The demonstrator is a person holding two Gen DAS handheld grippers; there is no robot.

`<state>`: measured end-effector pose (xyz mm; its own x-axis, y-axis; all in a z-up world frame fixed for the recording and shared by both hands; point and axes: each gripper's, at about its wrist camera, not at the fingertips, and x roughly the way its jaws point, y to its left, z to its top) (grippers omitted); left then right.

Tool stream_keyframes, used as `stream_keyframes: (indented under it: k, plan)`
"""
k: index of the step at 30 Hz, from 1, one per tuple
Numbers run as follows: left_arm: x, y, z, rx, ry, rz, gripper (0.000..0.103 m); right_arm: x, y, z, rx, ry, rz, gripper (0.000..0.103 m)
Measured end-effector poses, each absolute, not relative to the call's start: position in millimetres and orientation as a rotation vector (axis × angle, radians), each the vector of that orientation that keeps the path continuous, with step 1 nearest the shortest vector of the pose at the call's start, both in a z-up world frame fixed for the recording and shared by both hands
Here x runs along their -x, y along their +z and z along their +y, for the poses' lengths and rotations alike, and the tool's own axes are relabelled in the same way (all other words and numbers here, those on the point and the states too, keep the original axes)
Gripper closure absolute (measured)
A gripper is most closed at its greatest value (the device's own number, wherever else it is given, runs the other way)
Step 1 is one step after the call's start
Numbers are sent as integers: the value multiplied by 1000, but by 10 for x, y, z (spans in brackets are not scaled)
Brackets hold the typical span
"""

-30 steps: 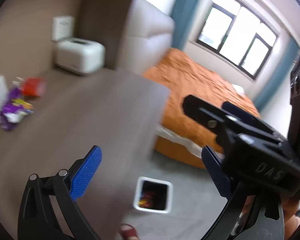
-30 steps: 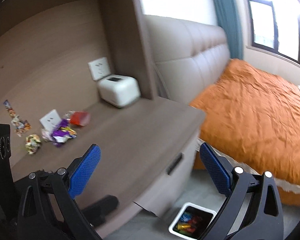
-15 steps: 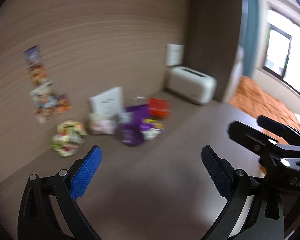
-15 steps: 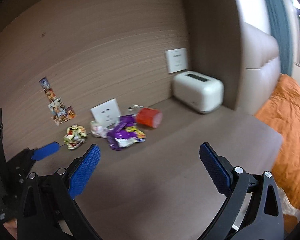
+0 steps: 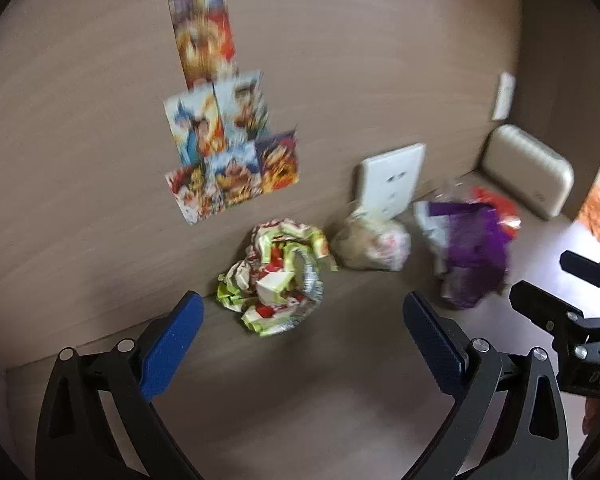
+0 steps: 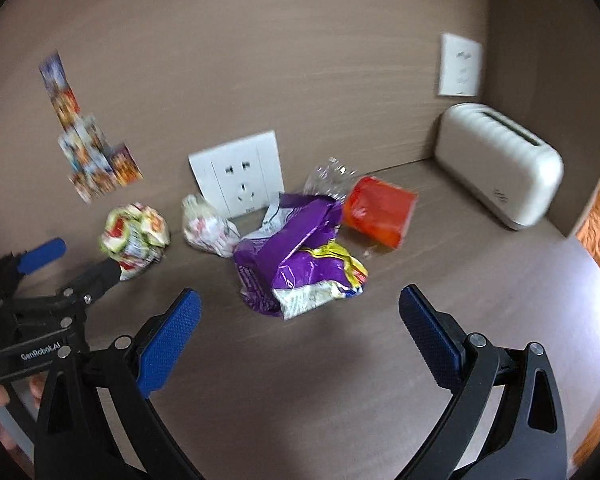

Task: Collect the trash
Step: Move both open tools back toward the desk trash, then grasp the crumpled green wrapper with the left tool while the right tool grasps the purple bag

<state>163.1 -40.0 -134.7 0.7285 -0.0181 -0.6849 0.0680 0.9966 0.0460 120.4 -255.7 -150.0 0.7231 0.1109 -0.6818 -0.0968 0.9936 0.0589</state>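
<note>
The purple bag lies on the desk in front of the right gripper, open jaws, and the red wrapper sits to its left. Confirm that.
One thing is wrong: the red wrapper sits to the right of the purple bag, toward the white box, as the right wrist view shows. The rest holds: the bag lies on the desk before the right gripper, jaws open.

On the table point(image 6: 340, 380), left to right: crumpled wrapper point(image 5: 276, 276), wadded bag point(image 6: 208, 226), chip bag point(image 6: 300, 260), packet point(image 6: 380, 212), toaster point(image 6: 500, 164) far right. Wall socket point(image 6: 238, 178) behind the wadded bag. My left tongs point(image 5: 300, 328) face the crumpled wrapper.
</note>
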Motion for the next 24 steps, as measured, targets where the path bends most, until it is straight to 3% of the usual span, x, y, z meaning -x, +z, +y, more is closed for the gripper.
stream_keyframes:
  k: [13,15,16,18,24]
  plan:
    - [-2249,-1702,-324,-13,49,836,5,-1844,-1882,-2306,94,101,816,5]
    - [-2269,-1732,-331,-10,40,842,6,-1860,-1909,-2311,84,107,825,17]
    - [-2270,-1751,-345,-14,30,843,10,-1863,-1918,-2312,84,109,829,17]
    - [-2261,-1794,-388,-39,9,849,29,-1832,-1898,-2308,87,124,817,20]
    - [-2161,-1699,-484,-79,-25,818,36,-1618,-1723,-2373,86,129,768,22]
